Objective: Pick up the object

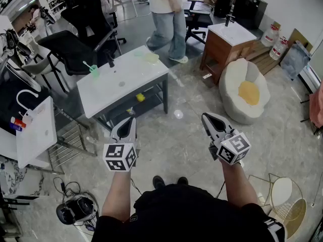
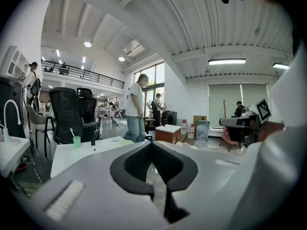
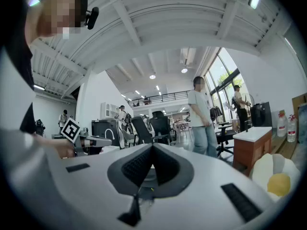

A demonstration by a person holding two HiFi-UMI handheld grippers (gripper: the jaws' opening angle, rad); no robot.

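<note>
Cup on table, chair behind it, beanbag right of table

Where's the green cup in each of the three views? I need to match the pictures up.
Head view: the green cup is at upper left, on the left end of the white table.
Left gripper view: left of centre, on the same table top.
Right gripper view: not in it.
Shared landmark: the wooden cabinet with a white top shows in all three.
</note>
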